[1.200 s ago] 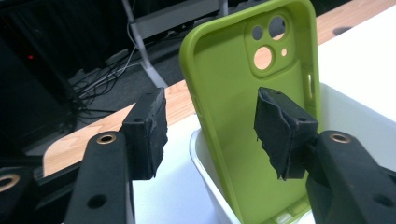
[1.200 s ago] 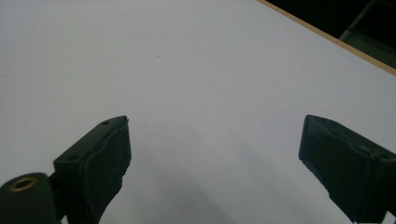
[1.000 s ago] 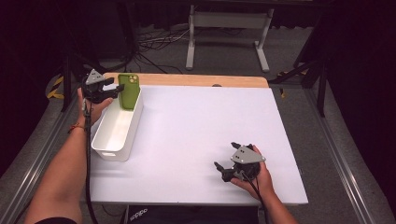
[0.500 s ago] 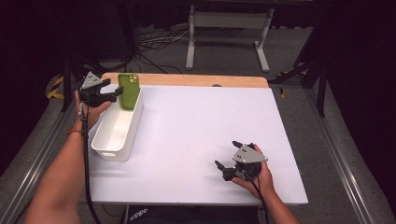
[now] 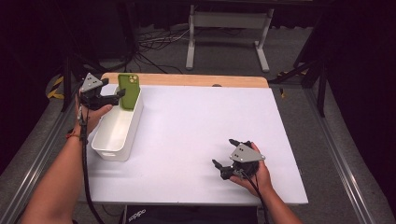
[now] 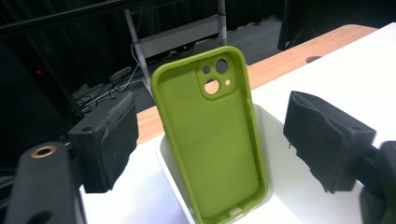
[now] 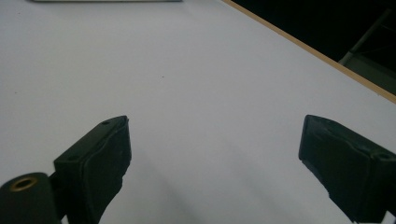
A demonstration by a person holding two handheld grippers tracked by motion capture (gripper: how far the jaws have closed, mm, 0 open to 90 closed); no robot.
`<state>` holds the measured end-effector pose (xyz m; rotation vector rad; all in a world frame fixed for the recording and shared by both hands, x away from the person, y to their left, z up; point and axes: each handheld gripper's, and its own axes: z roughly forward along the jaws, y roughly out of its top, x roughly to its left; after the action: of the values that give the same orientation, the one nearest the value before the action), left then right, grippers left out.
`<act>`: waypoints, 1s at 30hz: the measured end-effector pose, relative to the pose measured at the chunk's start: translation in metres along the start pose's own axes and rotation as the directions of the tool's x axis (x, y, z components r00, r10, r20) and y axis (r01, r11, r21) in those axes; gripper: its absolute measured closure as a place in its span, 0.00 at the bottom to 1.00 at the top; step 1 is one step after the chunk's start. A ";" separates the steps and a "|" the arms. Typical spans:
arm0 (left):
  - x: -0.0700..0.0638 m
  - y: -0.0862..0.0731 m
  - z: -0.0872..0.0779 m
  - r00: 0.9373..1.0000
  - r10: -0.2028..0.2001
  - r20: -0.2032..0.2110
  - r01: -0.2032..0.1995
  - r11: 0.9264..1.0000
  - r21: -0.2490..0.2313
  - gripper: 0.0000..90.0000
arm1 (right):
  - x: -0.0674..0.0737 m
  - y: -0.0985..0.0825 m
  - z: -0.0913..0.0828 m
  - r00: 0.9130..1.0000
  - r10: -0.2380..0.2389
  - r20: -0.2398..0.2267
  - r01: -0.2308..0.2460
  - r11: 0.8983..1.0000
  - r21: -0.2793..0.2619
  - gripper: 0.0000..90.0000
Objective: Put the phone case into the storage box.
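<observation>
A green phone case (image 5: 129, 91) (image 6: 212, 135) stands upright against the far end of a white bin (image 5: 116, 130) (image 6: 289, 196) at the table's left. My left gripper (image 5: 117, 97) (image 6: 212, 149) is just left of the case; its jaws have just been opening and now stand open, with the case between them and clear gaps on both sides. My right gripper (image 5: 224, 158) (image 7: 215, 163) rests open over the bare white table (image 5: 196, 121) near the front right, nothing between its jaws.
A wooden strip (image 5: 187, 79) runs along the table's far edge. Behind it are a metal stand (image 5: 224, 28) and cables on the floor. Metal rails flank the table on both sides.
My left gripper has let go of the green case, its jaws spreading, and has drawn back a little to the left. The case stays leaning in the bin. The right gripper has not moved.
</observation>
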<state>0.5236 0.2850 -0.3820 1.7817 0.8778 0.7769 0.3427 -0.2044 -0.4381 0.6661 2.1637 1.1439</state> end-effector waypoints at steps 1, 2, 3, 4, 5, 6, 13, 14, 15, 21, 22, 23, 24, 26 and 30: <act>-0.001 0.000 -0.001 1.000 0.005 -0.001 -0.005 1.000 -0.001 0.20 | 0.000 0.000 0.001 1.000 0.001 -0.002 -0.001 1.000 -0.001 0.11; -0.002 0.001 -0.002 1.000 0.003 -0.001 -0.003 1.000 0.002 0.19 | 0.000 0.001 0.001 1.000 0.000 -0.003 0.000 1.000 -0.003 0.11; -0.003 0.001 -0.003 1.000 0.005 -0.001 -0.005 1.000 -0.005 0.19 | 0.000 0.001 0.002 1.000 -0.002 -0.002 0.002 1.000 -0.003 0.11; -0.004 0.001 -0.004 1.000 0.004 -0.001 -0.004 1.000 -0.006 0.19 | -0.001 0.002 0.002 1.000 -0.007 -0.003 0.007 1.000 -0.006 0.11; -0.005 0.001 -0.006 1.000 0.006 0.001 -0.006 1.000 -0.005 0.19 | -0.001 0.002 0.002 1.000 -0.004 -0.004 0.004 1.000 -0.012 0.11; -0.006 0.001 -0.006 1.000 0.008 0.000 -0.008 1.000 -0.008 0.18 | -0.002 0.002 0.003 1.000 -0.003 -0.006 0.002 1.000 -0.015 0.11; -0.013 0.002 -0.011 1.000 0.016 -0.002 -0.016 1.000 -0.013 0.16 | -0.002 0.003 0.002 1.000 -0.006 -0.004 0.006 1.000 -0.019 0.11; -0.014 0.003 -0.013 1.000 0.019 -0.005 -0.019 1.000 -0.014 0.16 | -0.002 0.003 0.001 1.000 -0.003 -0.003 0.003 1.000 -0.018 0.11; -0.015 0.003 -0.014 1.000 0.018 -0.002 -0.018 1.000 -0.016 0.15 | -0.002 0.003 0.001 1.000 -0.005 0.000 0.005 1.000 -0.018 0.11; -0.022 0.003 -0.020 1.000 0.024 0.011 -0.024 1.000 -0.019 0.13 | -0.004 0.001 0.000 1.000 0.003 0.013 -0.003 1.000 -0.018 0.11; -0.023 0.003 -0.021 1.000 0.025 0.012 -0.025 0.999 -0.019 0.12 | -0.005 0.001 -0.001 1.000 0.007 0.017 -0.007 1.000 -0.020 0.11; -0.023 0.004 -0.023 0.999 0.028 0.017 -0.028 0.999 -0.018 0.12 | -0.005 0.001 -0.001 1.000 0.008 0.020 -0.008 1.000 -0.018 0.11; -0.023 0.004 -0.025 1.000 0.025 0.016 -0.024 0.999 -0.024 0.11 | -0.005 0.001 -0.002 1.000 0.008 0.020 -0.008 1.000 -0.021 0.11; -0.024 0.006 -0.029 1.000 0.021 0.020 -0.020 0.999 -0.037 0.11 | -0.005 0.001 -0.003 1.000 0.006 0.026 -0.005 1.000 -0.025 0.11; -0.026 0.008 -0.035 0.999 0.022 0.032 -0.020 0.999 -0.049 0.09 | -0.004 0.002 -0.005 1.000 -0.001 0.026 0.002 1.000 -0.027 0.11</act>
<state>0.4828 0.2775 -0.3660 1.7586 0.8133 0.7741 0.3428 -0.2090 -0.4335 0.6641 2.1230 1.1547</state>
